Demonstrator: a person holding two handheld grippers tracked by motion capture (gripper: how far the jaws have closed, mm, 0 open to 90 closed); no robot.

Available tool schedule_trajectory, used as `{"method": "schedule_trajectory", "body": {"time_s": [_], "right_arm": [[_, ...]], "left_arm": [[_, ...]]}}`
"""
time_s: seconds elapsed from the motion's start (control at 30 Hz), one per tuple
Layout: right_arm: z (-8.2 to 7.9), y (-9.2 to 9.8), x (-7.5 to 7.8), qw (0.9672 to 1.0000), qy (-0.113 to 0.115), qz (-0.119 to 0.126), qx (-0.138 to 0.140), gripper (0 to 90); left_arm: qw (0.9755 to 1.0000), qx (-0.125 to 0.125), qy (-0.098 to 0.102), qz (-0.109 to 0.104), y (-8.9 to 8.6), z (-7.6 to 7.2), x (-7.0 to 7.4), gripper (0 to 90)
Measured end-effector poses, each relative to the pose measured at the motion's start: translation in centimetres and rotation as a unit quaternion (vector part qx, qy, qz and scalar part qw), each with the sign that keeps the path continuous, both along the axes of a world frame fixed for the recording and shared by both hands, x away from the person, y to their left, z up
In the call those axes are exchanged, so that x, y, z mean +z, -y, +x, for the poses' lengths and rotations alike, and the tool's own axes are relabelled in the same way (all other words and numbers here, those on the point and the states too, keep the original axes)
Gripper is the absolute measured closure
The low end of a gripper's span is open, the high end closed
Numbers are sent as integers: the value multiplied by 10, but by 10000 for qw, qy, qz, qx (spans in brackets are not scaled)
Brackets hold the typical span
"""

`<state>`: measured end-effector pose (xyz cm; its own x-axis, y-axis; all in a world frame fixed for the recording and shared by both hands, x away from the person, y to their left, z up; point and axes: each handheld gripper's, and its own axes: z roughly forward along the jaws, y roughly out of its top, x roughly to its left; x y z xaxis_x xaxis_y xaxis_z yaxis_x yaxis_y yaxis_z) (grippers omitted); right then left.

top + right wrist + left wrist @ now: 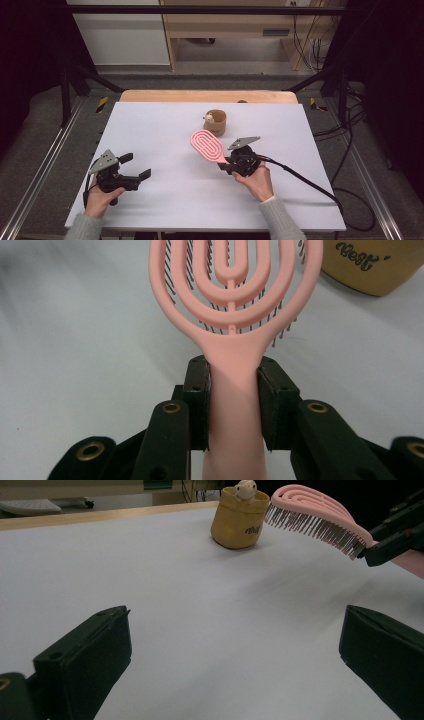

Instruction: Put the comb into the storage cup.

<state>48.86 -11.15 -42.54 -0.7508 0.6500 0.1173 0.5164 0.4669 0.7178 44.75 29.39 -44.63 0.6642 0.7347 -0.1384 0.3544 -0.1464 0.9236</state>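
**Pink brush held aloft beside the tan cup**

The right gripper (pixel 226 166) is clamped on the handle of the pink plastic hairbrush with concentric oval ribs and dark bristles (pixel 207 145). In the right gripper view the two black jaws press flat against either side of the narrow handle, just below where it widens into the head. The left gripper view shows the brush raised off the white table sheet (pixel 165 200), bristles facing down, with its tip near the rim of the squat tan cup with dark lettering (pixel 216 123). A small cream-coloured figure (pixel 209 118) peeks over that cup's rim.

The left gripper (pixel 137 168) rests low over the near left of the table, jaws spread wide with nothing between them, well apart from brush and cup.

The risks from here lie mostly in the grip and the clearance. The handle is smooth and tapered, and it is held by a short stretch only, so the long head could pivot or droop between the pads if the hand swings quickly. The brush tip also sits close to the cup; a forward push or a dip could catch the bristles on the rim and tip the light cup or knock the figure out.
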Motion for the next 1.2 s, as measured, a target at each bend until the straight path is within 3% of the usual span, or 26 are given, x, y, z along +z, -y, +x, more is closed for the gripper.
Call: {"method": "schedule_trajectory", "body": {"time_s": [1.2], "right_arm": [[-7,5,8,9978,431,467,205,697]], "left_arm": [[9999,-108,25,-101,25,-6,13,4]]}}
